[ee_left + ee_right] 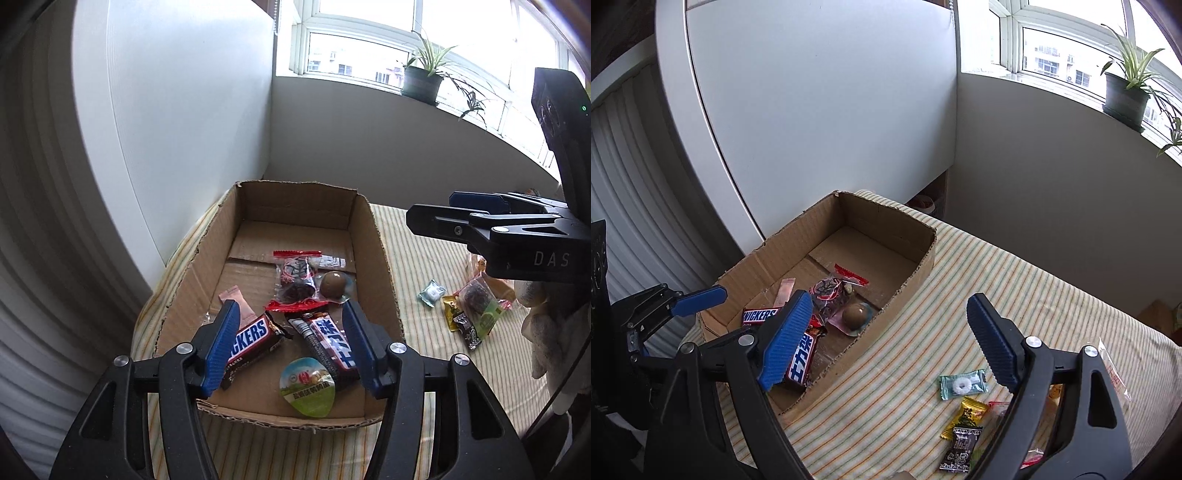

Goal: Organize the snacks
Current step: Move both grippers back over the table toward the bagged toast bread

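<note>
Snack sorting: cardboard box [373, 236] on striped cloth [1015, 280]

Left gripper [291, 343] open above box; right gripper [890, 339] open beside box, empty. Snickers bar [251, 336] inside box.

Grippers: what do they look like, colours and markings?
Both alike: the left gripper and right gripper have black angular plastic linkages with silver pivot screws and blue ribbed pads on the jaws. Seen from the left wrist, the right body carries white "DAS" lettering and a green LED.

snack bars [258, 336] in box [373, 236], candies [964, 384] right
</note>
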Demonstrator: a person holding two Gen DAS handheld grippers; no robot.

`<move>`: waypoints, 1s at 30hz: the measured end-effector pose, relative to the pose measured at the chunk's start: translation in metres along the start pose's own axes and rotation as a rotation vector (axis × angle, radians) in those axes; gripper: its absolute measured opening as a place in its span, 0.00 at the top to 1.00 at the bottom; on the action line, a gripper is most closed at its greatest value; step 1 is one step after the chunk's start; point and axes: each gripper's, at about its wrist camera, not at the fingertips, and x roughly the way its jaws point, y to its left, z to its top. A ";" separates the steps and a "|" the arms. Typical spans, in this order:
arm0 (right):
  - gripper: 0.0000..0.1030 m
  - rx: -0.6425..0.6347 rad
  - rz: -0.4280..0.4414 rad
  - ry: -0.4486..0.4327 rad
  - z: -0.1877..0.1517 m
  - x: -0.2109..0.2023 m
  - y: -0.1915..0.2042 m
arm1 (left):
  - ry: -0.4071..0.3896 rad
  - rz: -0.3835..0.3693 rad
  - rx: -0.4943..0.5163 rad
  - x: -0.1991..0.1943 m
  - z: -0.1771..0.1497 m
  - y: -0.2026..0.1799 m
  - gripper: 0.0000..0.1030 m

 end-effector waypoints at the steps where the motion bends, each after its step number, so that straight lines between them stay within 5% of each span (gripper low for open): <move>1: 0.14 0.005 -0.003 -0.002 -0.002 -0.004 -0.003 | -0.002 -0.003 0.002 -0.002 0.000 -0.002 0.45; 30: 0.14 0.274 -0.236 -0.032 -0.133 -0.157 -0.146 | 0.052 -0.193 0.114 0.003 -0.024 -0.121 0.45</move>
